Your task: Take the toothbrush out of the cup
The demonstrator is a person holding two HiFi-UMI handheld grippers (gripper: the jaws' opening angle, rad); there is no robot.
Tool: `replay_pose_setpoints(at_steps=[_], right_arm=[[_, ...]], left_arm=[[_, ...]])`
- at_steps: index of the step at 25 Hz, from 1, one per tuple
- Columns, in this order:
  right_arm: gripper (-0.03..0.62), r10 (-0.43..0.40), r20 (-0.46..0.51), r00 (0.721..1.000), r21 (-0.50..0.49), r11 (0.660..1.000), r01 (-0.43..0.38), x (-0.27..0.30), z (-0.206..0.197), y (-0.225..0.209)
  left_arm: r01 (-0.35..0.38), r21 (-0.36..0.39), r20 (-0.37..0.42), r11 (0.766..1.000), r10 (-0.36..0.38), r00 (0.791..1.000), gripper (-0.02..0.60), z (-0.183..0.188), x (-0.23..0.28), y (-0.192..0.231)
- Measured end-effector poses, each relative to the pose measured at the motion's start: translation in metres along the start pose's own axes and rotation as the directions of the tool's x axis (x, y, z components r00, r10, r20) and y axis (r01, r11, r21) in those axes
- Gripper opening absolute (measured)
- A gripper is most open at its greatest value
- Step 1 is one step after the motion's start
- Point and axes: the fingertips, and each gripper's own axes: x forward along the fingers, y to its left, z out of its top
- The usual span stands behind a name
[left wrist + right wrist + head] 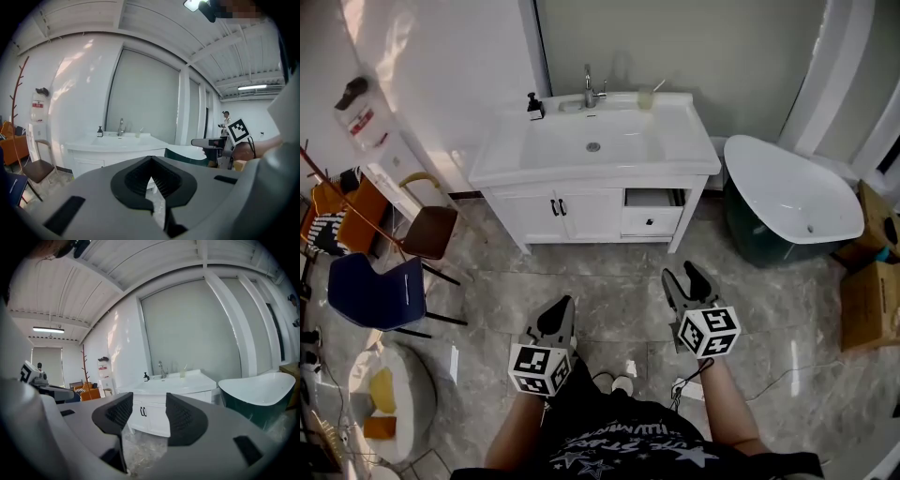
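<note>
A clear cup with a toothbrush leaning in it stands at the back right of the white vanity top, right of the faucet. It shows small and far off as the cup in the left gripper view and the cup in the right gripper view. Both grippers hover low over the floor, well short of the vanity. My left gripper is shut with nothing in it. My right gripper is open and empty.
A vanity drawer stands pulled open. A dark soap bottle sits left of the faucet. A white and green bathtub is at the right, with cardboard boxes beyond. A brown chair and a blue chair stand at the left.
</note>
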Motion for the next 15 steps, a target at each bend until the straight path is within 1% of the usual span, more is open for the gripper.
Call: replay_pose_setpoints(at_steps=[2, 4, 7, 9, 15], right_arm=[[0.258, -0.008, -0.013, 1.000, 0.005, 1.000, 0.008, 0.006, -0.004, -0.003], [0.276, -0.027, -0.024, 0.999, 0.014, 1.000, 0.027, 0.015, -0.007, -0.007], [0.284, -0.046, -0.032, 0.998, 0.023, 0.999, 0.047, 0.029, -0.008, -0.010], [0.285, -0.052, -0.044, 0.998, 0.012, 0.999, 0.053, 0.041, -0.009, -0.014], [0.285, -0.093, -0.069, 0.993, -0.006, 0.996, 0.093, 0.102, -0.001, -0.044]], left_arm=[[-0.003, -0.010, -0.008, 1.000, 0.003, 1.000, 0.012, -0.004, 0.002, 0.004], [0.001, -0.012, -0.014, 1.000, -0.001, 1.000, 0.012, -0.004, 0.009, 0.010], [0.009, -0.015, -0.017, 1.000, -0.009, 1.000, 0.012, -0.002, 0.026, 0.026], [0.009, -0.021, -0.022, 1.000, -0.009, 1.000, 0.012, -0.001, 0.045, 0.039], [0.028, -0.020, -0.012, 0.999, -0.028, 1.000, 0.012, 0.016, 0.120, 0.075]])
